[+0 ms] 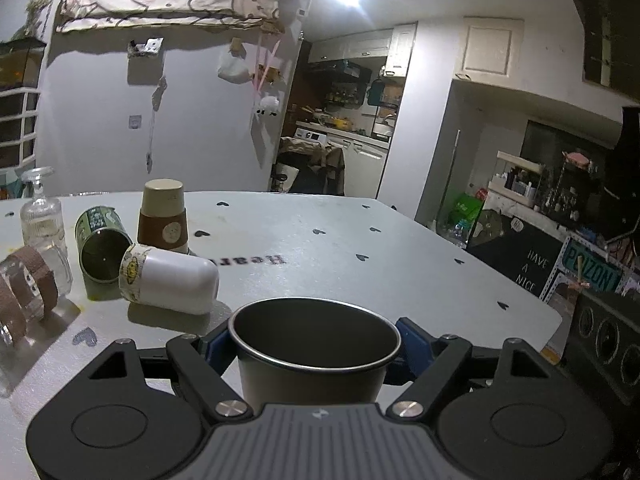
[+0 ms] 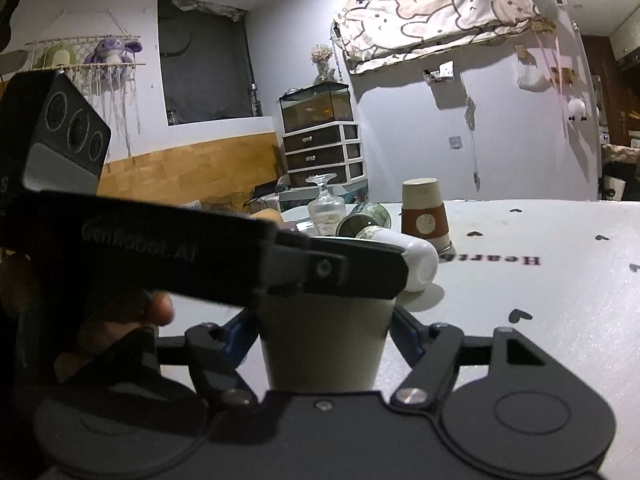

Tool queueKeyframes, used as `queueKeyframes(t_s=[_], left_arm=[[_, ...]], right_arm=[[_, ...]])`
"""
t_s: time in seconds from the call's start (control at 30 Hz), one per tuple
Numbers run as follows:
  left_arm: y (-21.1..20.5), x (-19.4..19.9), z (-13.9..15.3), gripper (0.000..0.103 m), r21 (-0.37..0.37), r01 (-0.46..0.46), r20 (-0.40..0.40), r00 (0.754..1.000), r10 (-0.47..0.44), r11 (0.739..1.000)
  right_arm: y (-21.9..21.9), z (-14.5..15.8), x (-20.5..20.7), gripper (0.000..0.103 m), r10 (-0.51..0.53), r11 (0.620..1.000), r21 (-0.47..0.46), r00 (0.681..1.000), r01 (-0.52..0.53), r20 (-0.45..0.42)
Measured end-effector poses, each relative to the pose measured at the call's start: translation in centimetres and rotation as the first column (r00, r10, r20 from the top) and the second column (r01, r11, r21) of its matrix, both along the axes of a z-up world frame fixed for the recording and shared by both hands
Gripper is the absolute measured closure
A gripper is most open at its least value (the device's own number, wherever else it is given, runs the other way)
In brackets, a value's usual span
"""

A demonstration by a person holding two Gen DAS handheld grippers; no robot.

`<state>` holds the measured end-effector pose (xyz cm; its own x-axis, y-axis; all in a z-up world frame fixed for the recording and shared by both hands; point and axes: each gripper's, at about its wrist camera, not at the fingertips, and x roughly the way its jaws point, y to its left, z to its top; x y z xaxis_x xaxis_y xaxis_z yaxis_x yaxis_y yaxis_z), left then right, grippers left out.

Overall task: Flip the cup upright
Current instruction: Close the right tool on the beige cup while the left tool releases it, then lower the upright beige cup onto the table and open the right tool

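Observation:
A steel cup (image 1: 314, 354) stands upright, mouth up, between the blue pads of my left gripper (image 1: 316, 346), which is shut on it just above the white table (image 1: 360, 240). In the right wrist view the same cup (image 2: 324, 344) sits between the fingers of my right gripper (image 2: 324, 332), whose pads are close at its sides; whether they touch it I cannot tell. The left gripper's body (image 2: 208, 256) crosses over the cup's top there.
At the table's left lie a white cup on its side (image 1: 172, 280), a green tin on its side (image 1: 102, 244), an upside-down paper cup with a brown sleeve (image 1: 164, 216), a glass bottle (image 1: 40, 216) and glasses with brown bands (image 1: 24, 292). The table edge is at the right.

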<state>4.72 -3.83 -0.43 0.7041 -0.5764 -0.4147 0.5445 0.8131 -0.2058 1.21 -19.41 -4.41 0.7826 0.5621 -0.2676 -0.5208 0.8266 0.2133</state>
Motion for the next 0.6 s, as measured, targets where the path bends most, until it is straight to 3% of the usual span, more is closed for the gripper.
queueKeyframes(t_s=[0.13, 0.3, 0.47, 0.6], left_arm=[[0.0, -0.8, 0.2, 0.005, 0.006, -0.043, 0.045, 0.998, 0.043, 0.999], [0.7, -1.6, 0.1, 0.003, 0.015, -0.109, 0.088, 0.990, 0.107, 0.994], [1.1, -1.6, -0.5, 0.003, 0.023, -0.179, 0.094, 0.980, 0.176, 0.984], [1.3, -1.4, -1.1, 0.003, 0.030, -0.222, 0.094, 0.971, 0.218, 0.975]], right_arm=[[-0.1, -0.4, 0.5, 0.031, -0.063, 0.998, -0.033, 0.998, 0.063, -0.013], [-2.4, -0.8, 2.1, 0.031, -0.239, 0.969, -0.061, 0.971, 0.238, -0.011], [-6.7, -0.1, 4.7, 0.031, -0.434, 0.894, -0.094, 0.899, 0.438, 0.059], [-11.2, 0.5, 7.4, 0.031, -0.583, 0.802, -0.102, 0.808, 0.589, 0.083]])
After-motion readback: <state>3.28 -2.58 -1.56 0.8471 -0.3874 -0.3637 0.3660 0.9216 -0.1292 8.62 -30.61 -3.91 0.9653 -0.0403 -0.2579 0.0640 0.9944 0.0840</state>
